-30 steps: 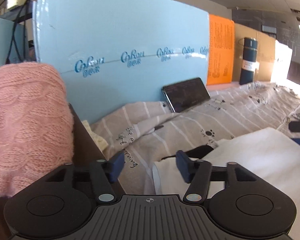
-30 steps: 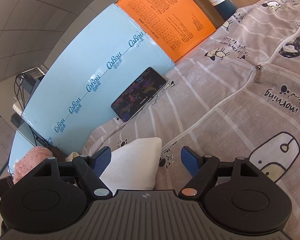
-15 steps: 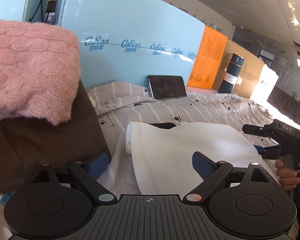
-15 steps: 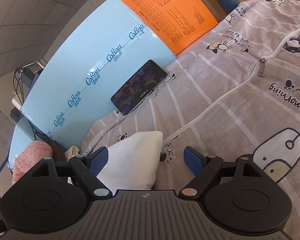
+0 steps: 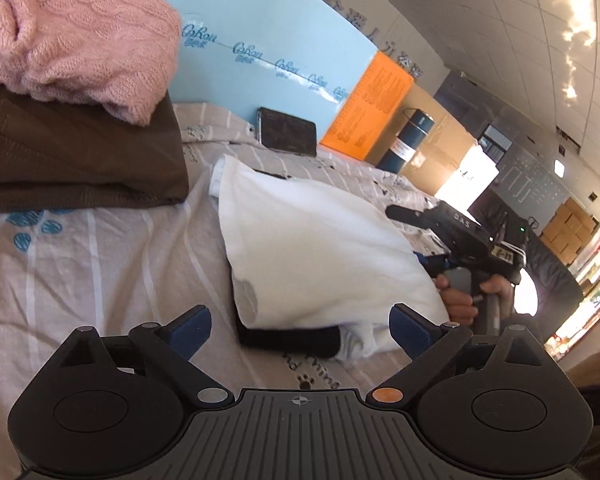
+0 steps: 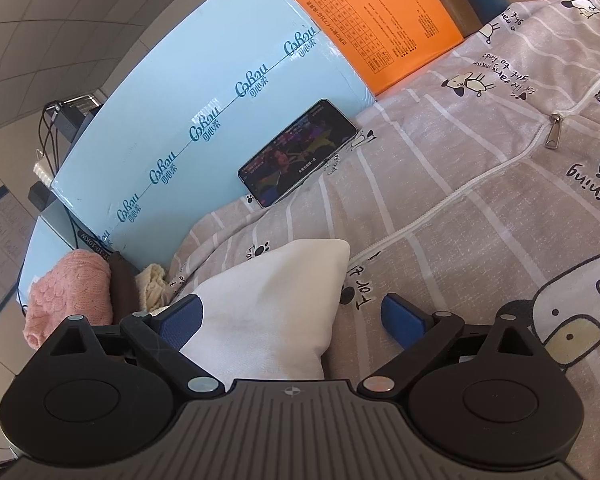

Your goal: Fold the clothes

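A folded white garment point(image 5: 312, 240) lies on the patterned bed sheet point(image 5: 100, 264), with a black edge point(image 5: 288, 340) showing under its near end. My left gripper point(image 5: 300, 328) is open and empty, just short of that near end. My right gripper point(image 6: 292, 320) is open and empty, with the white garment point(image 6: 276, 300) between and ahead of its fingers; it also shows in the left wrist view point(image 5: 452, 232), held by a hand at the garment's right side.
A pile with a pink knitted sweater point(image 5: 76, 32) on a folded brown garment point(image 5: 80, 160) stands at the left. A phone point(image 6: 300, 152) leans on a light blue box point(image 6: 204, 104). An orange box point(image 6: 372, 16) and a dark bottle point(image 5: 404, 140) stand behind.
My left gripper has pulled back and swung left, so the whole white garment and the right gripper came into view, and its jaws opened wider. My right gripper hardly moved.
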The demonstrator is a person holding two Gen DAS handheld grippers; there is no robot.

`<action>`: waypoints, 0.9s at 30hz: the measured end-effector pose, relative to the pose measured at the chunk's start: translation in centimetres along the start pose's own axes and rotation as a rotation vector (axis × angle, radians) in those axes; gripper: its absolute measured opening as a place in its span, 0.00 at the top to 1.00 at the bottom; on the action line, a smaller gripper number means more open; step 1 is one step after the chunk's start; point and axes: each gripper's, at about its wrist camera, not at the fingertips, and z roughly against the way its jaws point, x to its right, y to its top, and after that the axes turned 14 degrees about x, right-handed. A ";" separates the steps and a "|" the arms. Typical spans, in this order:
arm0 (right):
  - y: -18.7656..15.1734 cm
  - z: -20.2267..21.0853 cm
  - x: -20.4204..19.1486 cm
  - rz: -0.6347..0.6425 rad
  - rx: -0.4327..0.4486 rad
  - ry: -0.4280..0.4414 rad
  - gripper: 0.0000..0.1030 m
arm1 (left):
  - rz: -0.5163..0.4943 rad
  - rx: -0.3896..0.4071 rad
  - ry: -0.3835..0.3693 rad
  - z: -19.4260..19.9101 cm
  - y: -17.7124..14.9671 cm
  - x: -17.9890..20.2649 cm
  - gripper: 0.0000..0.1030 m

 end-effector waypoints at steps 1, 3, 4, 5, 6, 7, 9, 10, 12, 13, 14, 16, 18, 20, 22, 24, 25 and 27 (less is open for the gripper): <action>0.0 -0.1 0.0 0.003 -0.004 0.002 0.06 | 0.017 -0.023 -0.019 -0.1 -0.4 0.1 0.05; -0.1 -0.3 -0.1 0.007 -0.011 0.005 0.05 | 0.027 -0.057 -0.061 -0.3 -1.0 0.5 0.05; -0.1 -0.3 -0.2 0.010 -0.014 0.006 0.05 | 0.035 -0.067 -0.082 -0.5 -1.2 0.6 0.05; -0.1 -0.4 -0.3 0.012 -0.017 0.006 0.05 | 0.042 -0.077 -0.103 -0.6 -1.4 0.7 0.05; -0.1 -0.5 -0.3 0.013 -0.021 0.008 0.04 | 0.033 -0.094 -0.105 -1.0 -1.6 1.0 0.05; 0.0 -0.6 -0.3 0.011 -0.026 0.009 0.04 | 0.023 -0.112 -0.107 -1.3 -1.9 1.3 0.05; 0.0 -0.9 -0.3 0.007 -0.036 0.013 0.04 | 0.003 -0.148 -0.110 -2.1 -2.3 2.0 0.05; 0.1 -1.0 -0.3 0.000 -0.042 0.014 0.04 | 0.004 -0.157 -0.100 -2.5 -2.4 2.0 0.05; 0.3 -1.4 -0.2 -0.016 -0.056 0.017 0.04 | 0.006 -0.174 -0.080 -3.5 -2.6 2.1 0.04; 0.4 -1.5 -0.2 -0.024 -0.062 0.018 0.04 | 0.008 -0.169 -0.076 -3.9 -2.4 2.1 0.03; 0.5 -1.7 -0.2 -0.032 -0.068 0.018 0.04 | 0.010 -0.163 -0.073 -4.3 -2.3 2.1 0.03; 0.5 -2.1 -0.4 -0.033 -0.078 0.025 0.04 | 0.027 -0.133 -0.053 -5.2 -2.1 2.0 0.03; 0.5 -2.6 -0.6 -0.028 -0.088 0.033 0.05 | 0.049 -0.103 -0.038 -5.9 -1.9 2.0 0.03; 0.3 -2.9 -0.8 -0.020 -0.088 0.025 0.10 | 0.070 -0.072 -0.025 -6.6 -1.8 1.9 0.04; 0.0 -3.0 -1.0 -0.009 -0.082 0.003 0.40 | 0.101 -0.045 -0.025 -6.9 -1.6 1.8 0.04; -0.3 -2.9 -1.1 0.024 -0.062 -0.045 0.58 | 0.093 -0.001 -0.013 -6.8 -1.6 1.8 0.19; -0.4 -2.8 -1.1 0.034 -0.054 -0.056 0.65 | 0.073 0.006 0.009 -6.9 -1.6 1.9 0.29; -0.5 -2.5 -1.2 0.057 -0.036 -0.053 0.76 | 0.056 0.020 0.031 -6.8 -1.3 1.8 0.70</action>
